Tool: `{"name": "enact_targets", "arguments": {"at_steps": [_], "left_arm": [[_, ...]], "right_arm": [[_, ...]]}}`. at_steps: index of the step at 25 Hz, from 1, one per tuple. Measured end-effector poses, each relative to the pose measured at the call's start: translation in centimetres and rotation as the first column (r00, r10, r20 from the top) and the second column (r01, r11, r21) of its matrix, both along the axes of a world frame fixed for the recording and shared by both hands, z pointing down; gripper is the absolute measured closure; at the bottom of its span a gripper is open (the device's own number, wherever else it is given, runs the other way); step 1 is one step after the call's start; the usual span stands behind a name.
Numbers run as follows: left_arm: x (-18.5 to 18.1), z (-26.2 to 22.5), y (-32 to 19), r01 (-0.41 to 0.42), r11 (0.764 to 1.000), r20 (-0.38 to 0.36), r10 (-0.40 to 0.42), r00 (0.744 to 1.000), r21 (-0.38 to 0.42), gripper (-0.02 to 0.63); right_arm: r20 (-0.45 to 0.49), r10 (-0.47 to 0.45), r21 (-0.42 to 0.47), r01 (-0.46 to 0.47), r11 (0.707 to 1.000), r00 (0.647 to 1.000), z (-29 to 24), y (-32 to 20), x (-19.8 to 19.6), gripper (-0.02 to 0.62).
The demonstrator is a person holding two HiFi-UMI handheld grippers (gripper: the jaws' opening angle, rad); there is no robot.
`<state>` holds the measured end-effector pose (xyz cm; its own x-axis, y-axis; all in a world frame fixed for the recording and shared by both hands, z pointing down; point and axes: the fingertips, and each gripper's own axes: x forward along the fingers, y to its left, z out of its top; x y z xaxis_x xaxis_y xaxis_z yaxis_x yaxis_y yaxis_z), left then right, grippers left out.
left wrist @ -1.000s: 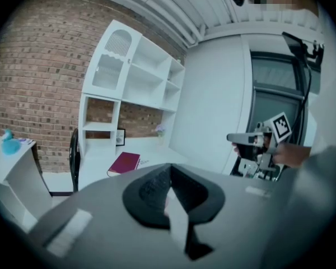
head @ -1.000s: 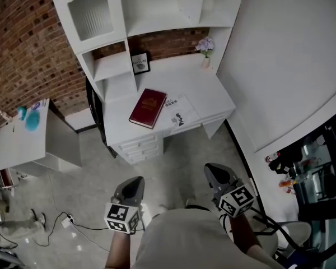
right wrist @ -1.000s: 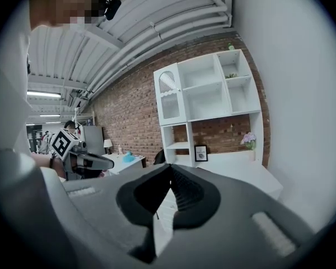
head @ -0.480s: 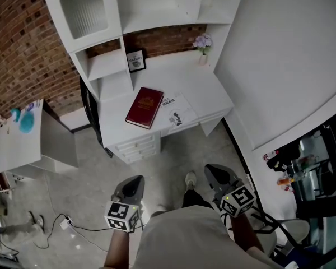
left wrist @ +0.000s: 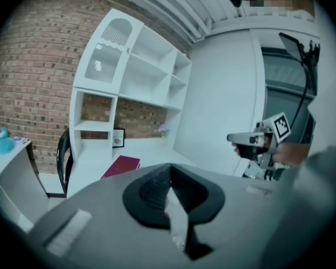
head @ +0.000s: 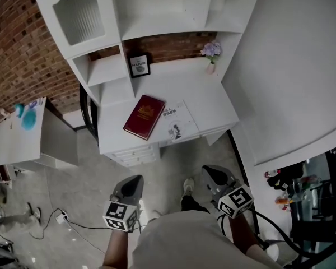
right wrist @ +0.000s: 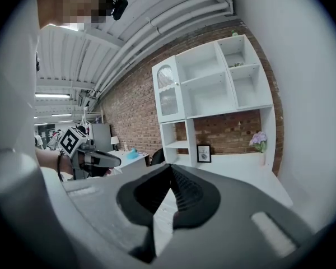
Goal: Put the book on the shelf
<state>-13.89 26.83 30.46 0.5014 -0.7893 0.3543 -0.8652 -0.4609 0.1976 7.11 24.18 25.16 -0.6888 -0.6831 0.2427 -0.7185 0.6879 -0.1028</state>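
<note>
Okay, still the approach: the desk (head: 213,102) sits closer than a second ago, nothing grasped. Left gripper (head: 133,182) pinched closed, empty. Book (head: 144,116) lies flat on the desk at its 12 o'clock, cover up, long axis 1-to-7 o'clock. Right gripper (head: 211,174) closed, empty too.

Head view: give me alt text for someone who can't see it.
A dark red book lies flat on a white desk below white shelves, a printed sheet beside it. Nearer the camera, a person holds the left gripper and right gripper, both shut and empty.
</note>
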Motion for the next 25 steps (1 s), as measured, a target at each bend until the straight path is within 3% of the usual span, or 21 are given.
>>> {"name": "enact_targets", "arguments": {"at_steps": [14,25], "left_arm": [[6.0,1.4,-10.3,0.107,0.993,0.034,-0.106,0.994,-0.048,0.598],[9.1,2.8,-14.3,0.193,0.978,0.075,-0.187,0.98,-0.078,0.598]], "right_arm": [[-0.048,-0.117,-0.05,0.115,0.992,0.992,2.3,-12.2,6.1,0.594],[-0.091,-0.261,-0.131,0.248,0.96,0.961,6.3,-17.6,8.0,0.594]]}}
